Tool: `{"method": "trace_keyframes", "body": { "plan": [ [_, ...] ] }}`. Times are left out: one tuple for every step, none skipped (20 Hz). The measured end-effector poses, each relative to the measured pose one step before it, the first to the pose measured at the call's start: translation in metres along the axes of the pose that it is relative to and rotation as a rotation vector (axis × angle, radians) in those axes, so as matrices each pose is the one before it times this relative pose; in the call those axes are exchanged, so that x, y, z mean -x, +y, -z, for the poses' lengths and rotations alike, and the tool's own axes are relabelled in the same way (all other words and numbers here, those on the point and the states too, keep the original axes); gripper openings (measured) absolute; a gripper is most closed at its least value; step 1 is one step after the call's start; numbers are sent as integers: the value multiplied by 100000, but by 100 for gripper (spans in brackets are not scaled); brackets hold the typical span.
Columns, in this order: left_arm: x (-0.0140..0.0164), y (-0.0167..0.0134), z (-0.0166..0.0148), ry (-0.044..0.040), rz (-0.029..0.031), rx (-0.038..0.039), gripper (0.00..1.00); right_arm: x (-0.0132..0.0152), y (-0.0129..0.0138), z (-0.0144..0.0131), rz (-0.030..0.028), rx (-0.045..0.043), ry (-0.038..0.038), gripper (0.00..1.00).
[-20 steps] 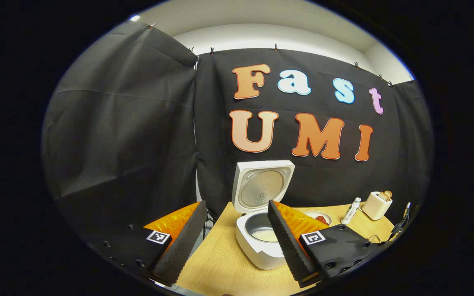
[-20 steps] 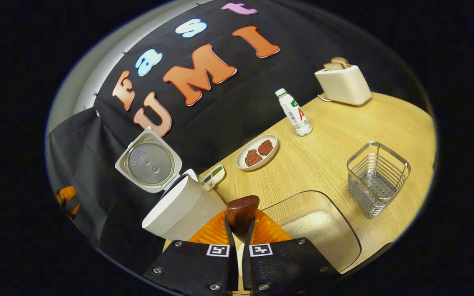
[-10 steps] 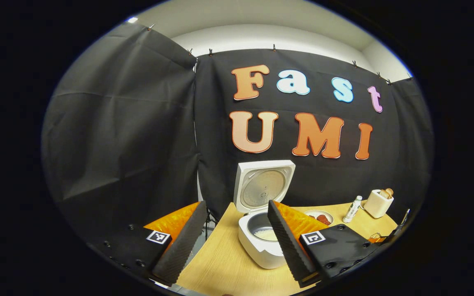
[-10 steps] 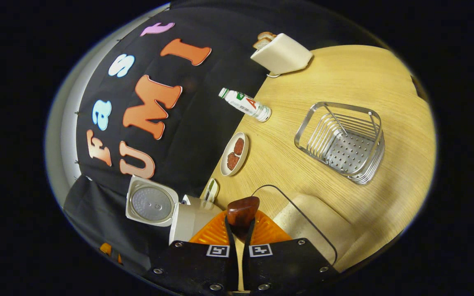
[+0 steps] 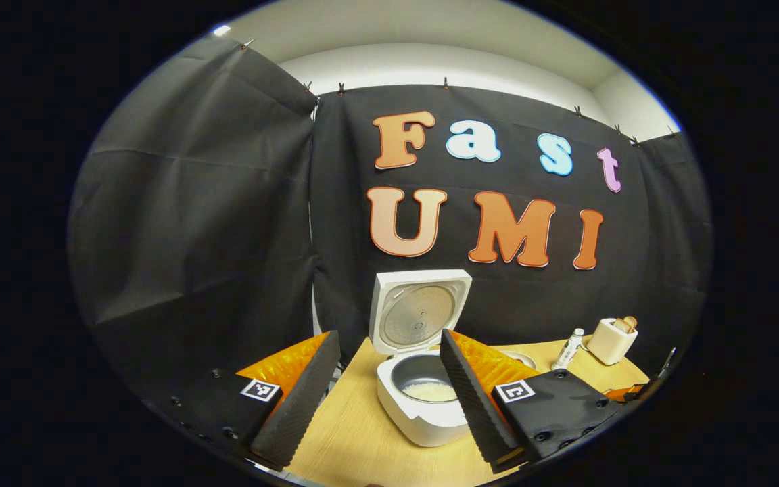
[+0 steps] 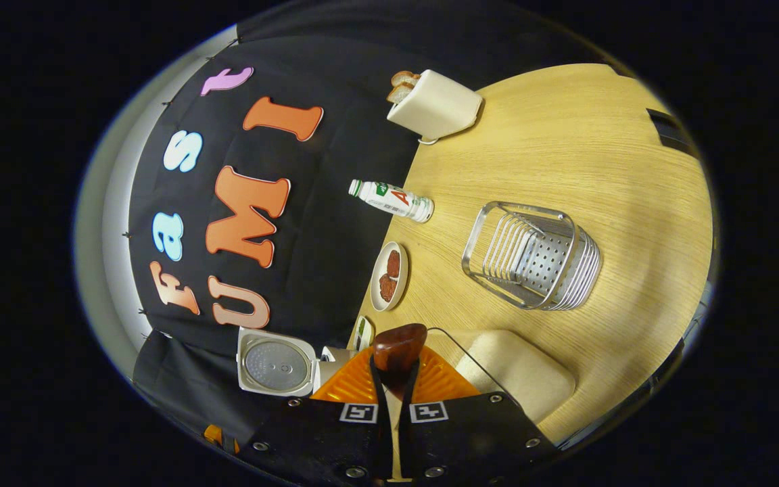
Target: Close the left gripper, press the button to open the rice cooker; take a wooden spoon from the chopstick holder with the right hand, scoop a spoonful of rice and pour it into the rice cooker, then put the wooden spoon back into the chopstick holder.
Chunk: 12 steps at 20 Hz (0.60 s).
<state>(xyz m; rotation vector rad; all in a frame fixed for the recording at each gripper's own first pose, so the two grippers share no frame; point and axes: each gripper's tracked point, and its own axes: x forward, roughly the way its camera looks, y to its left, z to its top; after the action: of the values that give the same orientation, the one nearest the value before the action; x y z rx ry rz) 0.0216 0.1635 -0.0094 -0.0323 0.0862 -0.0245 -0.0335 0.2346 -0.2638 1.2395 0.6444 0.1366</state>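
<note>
The right gripper (image 6: 395,365) is clamped on the wooden spoon (image 6: 398,346), above the empty wire holder (image 6: 531,256) to drop it back, while the left gripper (image 5: 389,379) waits wide apart before the open rice cooker (image 5: 423,399).

A white cooker (image 5: 423,419) with a grey inner pot and silvery lid plate is seen on a pale, wood-grained surface (image 6: 565,149). White rice lies in the pot. The spoon (image 6: 398,346) is dark reddish brown. The holder (image 6: 531,256) is shiny metal with a perforated base. The toaster (image 6: 437,107) is cream, the bottle (image 6: 393,200) white with green and red markings, and the plate (image 6: 389,276) white with dark red pieces.
</note>
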Motion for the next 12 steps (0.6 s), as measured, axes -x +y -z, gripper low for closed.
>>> {"method": "trace_keyframes", "body": {
  "plan": [
    [-32,-183,-254,-395,479,-150,100,421,259,-219,-225,-1206,-58,4],
    [-156,-262,-131,-445,559,-26,100,205,247,-414,-146,-1977,-175,3],
    [-24,-299,-5,-186,614,237,100,195,239,-213,36,-1897,-154,4],
    [-139,-166,18,261,425,421,100,63,238,-234,-8,-1545,-475,3],
    [-118,-47,270,545,277,596,100,256,319,-141,-46,-568,-861,3],
    [-39,-53,191,695,165,896,100,142,281,-179,90,-106,-696,3],
    [-127,-153,91,344,464,1130,100,190,323,-228,122,52,-600,3],
    [-138,-119,19,89,458,1116,100,22,525,-213,-427,16,-235,4],
    [-103,42,80,123,150,385,100,72,477,-115,-575,-469,155,3],
    [-137,0,89,134,-201,-181,100,-3,566,41,-840,-1094,640,3],
    [-174,87,-51,-18,-120,-245,100,-149,779,-79,-1094,-1004,678,3],
    [-136,30,-43,-235,-56,-158,100,1,752,77,-1143,-1117,533,3]
  ]
}}
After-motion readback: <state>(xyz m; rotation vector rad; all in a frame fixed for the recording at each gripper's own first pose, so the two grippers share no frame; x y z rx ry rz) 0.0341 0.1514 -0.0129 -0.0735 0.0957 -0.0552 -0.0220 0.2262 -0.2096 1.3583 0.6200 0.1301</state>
